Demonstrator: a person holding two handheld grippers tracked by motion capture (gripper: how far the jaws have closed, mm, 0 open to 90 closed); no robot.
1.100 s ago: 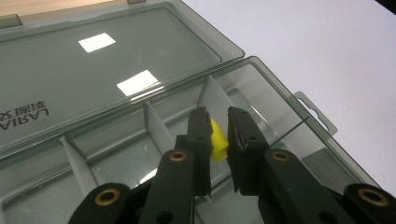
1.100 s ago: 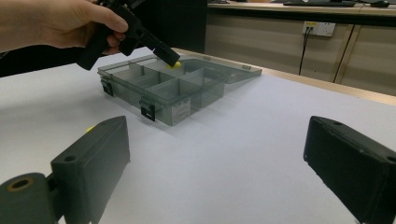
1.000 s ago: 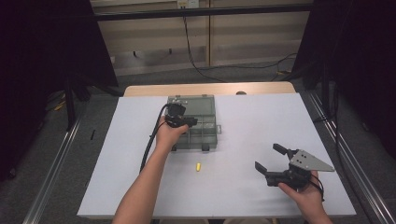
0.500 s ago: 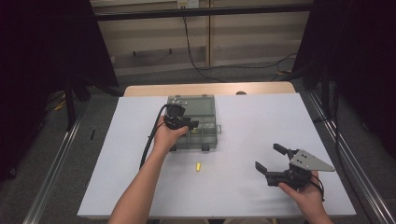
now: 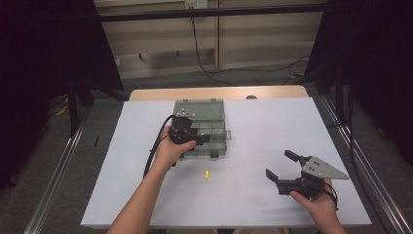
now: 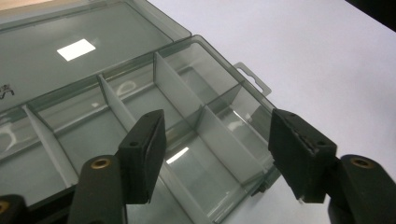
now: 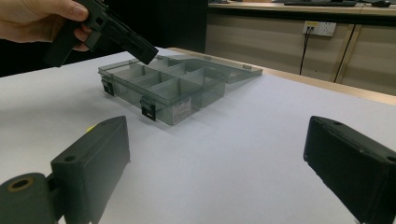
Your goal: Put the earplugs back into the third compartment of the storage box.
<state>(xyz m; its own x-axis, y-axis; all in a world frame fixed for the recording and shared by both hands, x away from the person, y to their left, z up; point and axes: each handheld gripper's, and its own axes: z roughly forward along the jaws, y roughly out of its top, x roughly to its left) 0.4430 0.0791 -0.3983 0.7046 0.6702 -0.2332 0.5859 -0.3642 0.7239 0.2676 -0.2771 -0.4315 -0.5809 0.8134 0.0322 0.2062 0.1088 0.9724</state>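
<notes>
Left tool (image 5: 195,139) hangs over the open compartment box (image 5: 214,129), jaws just been spreading, nothing between them. Right tool (image 5: 282,168) sits spread wide, well off to the side.

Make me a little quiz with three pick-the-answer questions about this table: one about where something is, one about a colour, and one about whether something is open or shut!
1. Where does the small peg lie?
A. inside the box
B. on the white table, in front of the box
C. between the right gripper's jaws

2. What colour is that peg?
A. yellow
B. blue
C. red

3. How is the compartment box?
A. lid shut and latched
B. lid open, laid back flat
C. tipped upside down

Answers:
1 B: the high view shows it on the bare table, apart from the box.
2 A: it looks yellow against the white top.
3 B: the left gripper view looks straight down into bare compartments, with the lid lying flat behind them.
</notes>
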